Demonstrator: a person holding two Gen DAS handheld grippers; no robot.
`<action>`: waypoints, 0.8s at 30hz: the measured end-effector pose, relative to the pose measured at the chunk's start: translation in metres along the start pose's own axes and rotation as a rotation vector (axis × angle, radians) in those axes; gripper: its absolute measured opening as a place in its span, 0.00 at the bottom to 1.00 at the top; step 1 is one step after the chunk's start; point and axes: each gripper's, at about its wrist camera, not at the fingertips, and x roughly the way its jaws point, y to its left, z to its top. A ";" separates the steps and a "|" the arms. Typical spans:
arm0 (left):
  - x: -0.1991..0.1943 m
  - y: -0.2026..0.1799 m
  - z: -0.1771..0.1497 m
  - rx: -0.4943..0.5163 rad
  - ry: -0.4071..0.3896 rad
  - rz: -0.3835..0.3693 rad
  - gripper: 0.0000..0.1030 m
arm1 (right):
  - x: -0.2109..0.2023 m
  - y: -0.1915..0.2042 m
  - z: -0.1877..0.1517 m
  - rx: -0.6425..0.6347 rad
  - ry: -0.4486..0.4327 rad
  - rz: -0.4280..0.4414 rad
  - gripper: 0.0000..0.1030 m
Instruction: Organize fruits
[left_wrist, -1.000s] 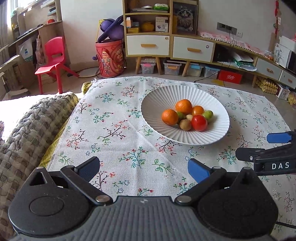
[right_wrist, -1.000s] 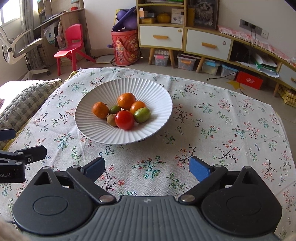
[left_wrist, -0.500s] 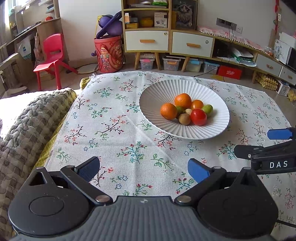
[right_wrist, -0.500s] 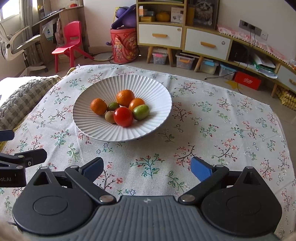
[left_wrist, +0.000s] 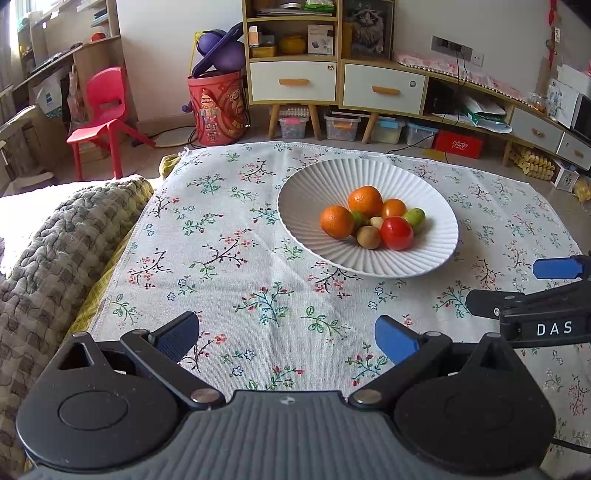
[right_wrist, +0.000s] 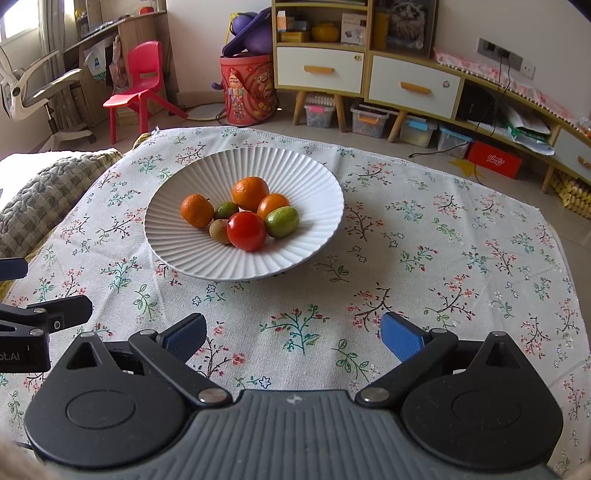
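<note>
A white ribbed plate (left_wrist: 321, 181) (right_wrist: 314, 184) rests on a floral tablecloth (left_wrist: 229, 258) (right_wrist: 424, 258). Several fruits lie in its middle: a large orange (left_wrist: 365, 200) (right_wrist: 250, 192), a smaller orange (left_wrist: 336, 221) (right_wrist: 197, 210), a red tomato (left_wrist: 396, 233) (right_wrist: 246, 230), a brown kiwi (left_wrist: 368, 237) (right_wrist: 219, 231) and a green fruit (left_wrist: 414, 218) (right_wrist: 282, 221). My left gripper (left_wrist: 286, 338) hovers open over the cloth, near side of the plate. My right gripper (right_wrist: 293, 334) is open too, nothing between its fingers. Each gripper shows at the other view's edge.
A quilted blanket (left_wrist: 48, 251) covers the table's left edge. Beyond the table stand a red chair (left_wrist: 105, 114), a red bucket (left_wrist: 218, 107), a wooden cabinet with drawers (left_wrist: 332, 81) and storage boxes on the floor. Bare cloth lies right of the plate.
Both grippers have drawn back and risen slightly, so the plate sits a little farther and lower in each view. The fruits have not moved. Both stay open.
</note>
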 end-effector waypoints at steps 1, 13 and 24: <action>0.000 0.000 0.000 0.000 -0.001 0.000 0.89 | 0.000 0.000 0.000 0.000 0.000 0.000 0.98; 0.000 0.000 0.000 -0.001 0.000 0.000 0.89 | 0.000 0.000 0.000 0.000 0.000 0.000 0.98; 0.000 0.000 0.000 -0.002 0.001 0.000 0.89 | 0.000 -0.002 0.000 0.003 -0.001 -0.001 0.98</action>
